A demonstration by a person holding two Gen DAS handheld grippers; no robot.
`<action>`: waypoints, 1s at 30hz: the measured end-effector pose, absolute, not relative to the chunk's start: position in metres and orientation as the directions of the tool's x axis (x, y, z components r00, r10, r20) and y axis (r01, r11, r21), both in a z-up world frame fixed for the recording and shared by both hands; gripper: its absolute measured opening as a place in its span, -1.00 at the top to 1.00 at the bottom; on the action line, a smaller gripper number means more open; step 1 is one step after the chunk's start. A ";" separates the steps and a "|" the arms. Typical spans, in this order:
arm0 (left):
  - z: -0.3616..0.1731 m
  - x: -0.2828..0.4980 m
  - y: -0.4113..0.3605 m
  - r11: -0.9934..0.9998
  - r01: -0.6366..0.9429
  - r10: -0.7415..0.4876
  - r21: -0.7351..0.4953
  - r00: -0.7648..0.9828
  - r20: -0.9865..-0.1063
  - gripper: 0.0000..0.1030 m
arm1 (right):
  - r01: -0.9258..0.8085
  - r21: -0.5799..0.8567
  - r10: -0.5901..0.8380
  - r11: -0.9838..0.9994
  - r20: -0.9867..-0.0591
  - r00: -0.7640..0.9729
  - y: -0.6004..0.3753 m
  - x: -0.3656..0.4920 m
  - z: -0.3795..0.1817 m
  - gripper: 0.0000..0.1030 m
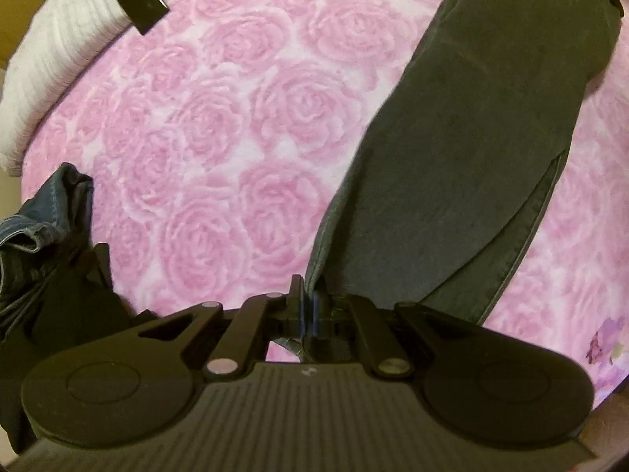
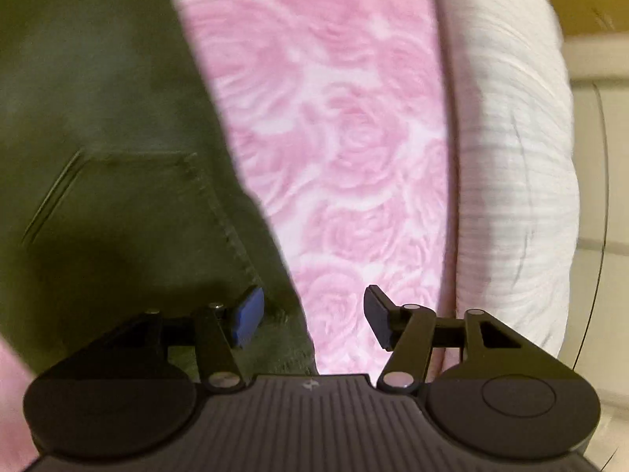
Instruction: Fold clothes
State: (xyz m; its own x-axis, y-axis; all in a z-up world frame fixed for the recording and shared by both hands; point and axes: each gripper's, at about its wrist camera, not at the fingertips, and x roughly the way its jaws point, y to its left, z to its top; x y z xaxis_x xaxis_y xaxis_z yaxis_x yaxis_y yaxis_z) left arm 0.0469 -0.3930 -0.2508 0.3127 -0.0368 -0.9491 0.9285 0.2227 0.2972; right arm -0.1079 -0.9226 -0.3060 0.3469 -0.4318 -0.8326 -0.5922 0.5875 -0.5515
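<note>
Dark olive-grey trousers (image 1: 471,137) lie stretched across a pink rose-patterned bed cover (image 1: 236,118), running from the lower middle to the upper right. My left gripper (image 1: 308,306) is shut on the near end of a trouser leg. In the right wrist view the same trousers (image 2: 110,137), with a seamed pocket, fill the left side. My right gripper (image 2: 310,320) is open and empty, with its blue-padded left finger (image 2: 247,318) over the trousers' edge and its right finger over the cover (image 2: 334,137).
Blue jeans (image 1: 43,212) and dark clothing lie bunched at the left edge. A flat black rectangular object (image 1: 140,1) rests at the top left by a white ribbed blanket (image 1: 59,59). The white blanket (image 2: 511,157) borders the cover on the right.
</note>
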 end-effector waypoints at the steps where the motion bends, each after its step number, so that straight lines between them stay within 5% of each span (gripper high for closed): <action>1: -0.251 0.048 -0.394 0.221 0.931 -0.032 0.292 0.306 -0.952 0.95 | -0.551 -0.562 -0.434 0.617 -0.827 0.359 -0.924 -0.108 -0.304 -0.16; 5: -0.239 0.048 -0.397 0.207 0.945 0.004 0.252 0.257 -0.966 0.95 | -0.355 -0.587 -0.436 0.728 -0.795 0.421 -0.927 -0.133 -0.289 -0.49; 12: -0.228 0.053 -0.403 0.222 0.966 0.097 0.130 0.111 -0.989 0.95 | -0.009 -0.353 -0.333 0.935 -0.890 0.310 -0.952 -0.222 -0.300 -0.49; 17: -0.225 0.070 -0.407 0.275 0.960 0.147 -0.052 -0.096 -0.984 0.94 | 0.076 -0.235 -0.247 0.969 -0.916 0.315 -0.935 -0.258 -0.300 -0.49; 22: -0.234 0.085 -0.404 0.287 0.935 0.214 0.210 0.151 -0.965 0.59 | 0.046 -0.196 -0.199 0.980 -0.910 0.364 -0.902 -0.271 -0.293 -0.49; 30: -0.199 0.059 -0.380 0.325 0.866 0.137 0.381 0.355 -0.925 0.31 | -0.102 -0.136 -0.072 0.985 -0.876 0.477 -0.827 -0.282 -0.262 -0.49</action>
State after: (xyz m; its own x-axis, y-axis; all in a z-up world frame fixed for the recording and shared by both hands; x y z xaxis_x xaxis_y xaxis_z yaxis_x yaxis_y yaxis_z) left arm 0.0585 -0.3799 -0.1993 0.3552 0.1372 -0.9247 0.8658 0.3247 0.3808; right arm -0.2816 -0.8266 -0.2615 0.4766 -0.0717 -0.8762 -0.1023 0.9854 -0.1363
